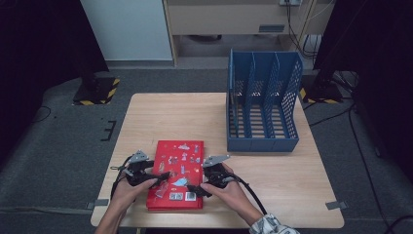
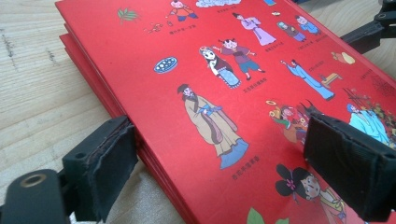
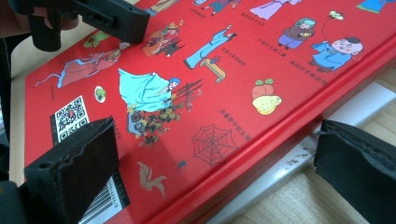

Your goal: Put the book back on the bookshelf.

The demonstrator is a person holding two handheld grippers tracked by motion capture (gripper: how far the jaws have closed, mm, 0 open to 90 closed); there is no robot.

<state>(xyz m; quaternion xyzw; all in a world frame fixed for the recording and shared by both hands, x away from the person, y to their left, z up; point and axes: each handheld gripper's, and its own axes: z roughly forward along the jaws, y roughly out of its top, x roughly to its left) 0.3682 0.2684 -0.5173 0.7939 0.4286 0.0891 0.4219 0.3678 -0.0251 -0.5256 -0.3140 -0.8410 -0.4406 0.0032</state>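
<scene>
The blue file rack [image 1: 263, 102] stands at the upper right of the wooden table [image 1: 160, 114] in the high view, its slotted compartments open at the top with nothing visible inside them; its mesh walls and low front lip face the lower edge of the frame.

A stack of red picture books [image 1: 178, 173] lies flat at the lower centre of the table, well apart from the rack. The top cover carries small cartoon figures in robes, a spider web, a QR code and a barcode.

The left gripper [image 1: 146, 178] sits at the stack's left edge. In the left gripper view its jaws are spread: one pad hangs beside the stacked book edges at lower left, the other over the cover at lower right, and whether either pad presses on the books cannot be told.

The right gripper [image 1: 202, 187] is at the stack's lower right. In the right gripper view its jaws are wide apart, one over the cover near the barcode, the other off the stack's edge above the tabletop, gripping nothing.

The table stands on grey carpet [image 1: 63, 141]. Beyond it are a pale wall panel [image 1: 129, 29], black stands with yellow-striped bases [image 1: 97, 90] and loose cables [image 1: 360, 141].
</scene>
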